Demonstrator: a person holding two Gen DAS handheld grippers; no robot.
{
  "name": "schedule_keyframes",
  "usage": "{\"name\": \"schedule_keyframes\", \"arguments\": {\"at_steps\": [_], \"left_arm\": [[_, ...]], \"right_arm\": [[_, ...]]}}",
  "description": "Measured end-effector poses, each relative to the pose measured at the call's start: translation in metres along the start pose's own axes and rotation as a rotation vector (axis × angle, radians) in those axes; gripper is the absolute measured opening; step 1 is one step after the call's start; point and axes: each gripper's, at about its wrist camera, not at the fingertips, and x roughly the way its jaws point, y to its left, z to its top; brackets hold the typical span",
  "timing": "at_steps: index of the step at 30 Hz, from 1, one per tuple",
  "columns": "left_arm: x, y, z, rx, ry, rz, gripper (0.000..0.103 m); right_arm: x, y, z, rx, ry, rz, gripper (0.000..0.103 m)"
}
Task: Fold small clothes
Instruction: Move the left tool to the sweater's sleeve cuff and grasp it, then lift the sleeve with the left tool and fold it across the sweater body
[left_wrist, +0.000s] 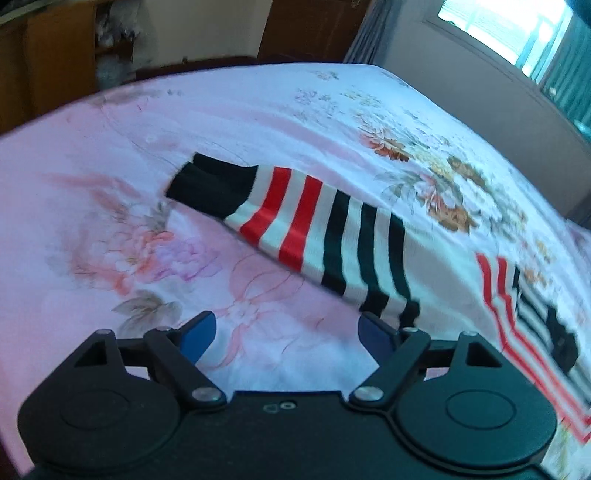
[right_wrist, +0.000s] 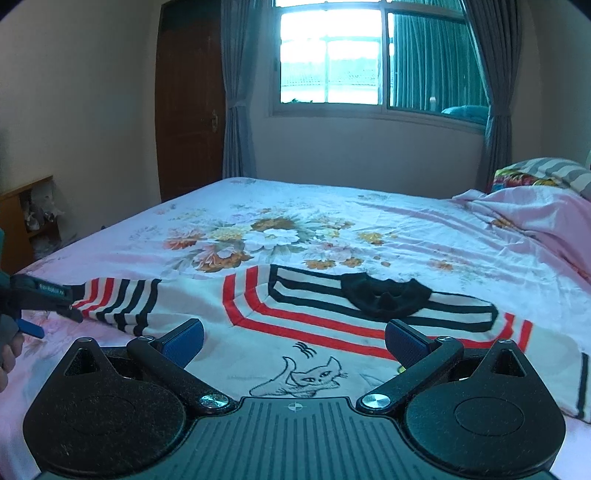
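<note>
White sweater (right_wrist: 332, 354) with red and black stripes spread flat on the floral bed sheet (right_wrist: 406, 236), its sleeve (left_wrist: 306, 229) stretched out to the side, left gripper (left_wrist: 286, 334) jaws held apart beside the sleeve, right gripper (right_wrist: 293, 341) jaws held apart over the cat drawing (right_wrist: 314, 376), nothing gripped.

Sweater (right_wrist: 332, 332) bottom hidden behind right hand-held gripper (right_wrist: 293, 341).
</note>
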Motion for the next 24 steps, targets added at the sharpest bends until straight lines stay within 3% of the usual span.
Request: {"name": "schedule_keyframes", "arguments": {"at_steps": [3, 5, 7, 14, 16, 19, 22, 24], "left_arm": [[0.022, 0.007, 0.013, -0.087, 0.027, -0.041, 0.081], [0.041, 0.012, 0.019, -0.134, 0.048, -0.053, 0.073], [0.059, 0.019, 0.023, -0.191, 0.066, -0.079, 0.056], [0.083, 0.024, 0.035, -0.255, 0.011, -0.103, 0.049], [0.084, 0.021, 0.038, -0.239, -0.023, -0.087, 0.01], [0.075, 0.014, 0.045, -0.226, -0.088, -0.08, 0.006], [0.048, -0.016, 0.055, -0.102, -0.189, -0.092, 0.004], [0.021, -0.051, 0.057, 0.037, -0.269, -0.141, 0.004]], "right_arm": [[0.014, 0.001, -0.001, 0.006, 0.012, 0.006, 0.103], [0.023, 0.001, -0.003, 0.008, 0.023, 0.007, 0.103], [0.03, -0.001, -0.004, 0.016, 0.03, 0.007, 0.103], [0.047, -0.01, -0.01, 0.024, 0.06, -0.003, 0.103], [0.05, -0.013, -0.011, 0.031, 0.068, -0.007, 0.103], [0.047, -0.017, -0.01, 0.029, 0.063, -0.017, 0.103], [0.044, -0.023, -0.008, 0.03, 0.057, -0.029, 0.103], [0.04, -0.03, -0.007, 0.038, 0.048, -0.036, 0.103]]}}
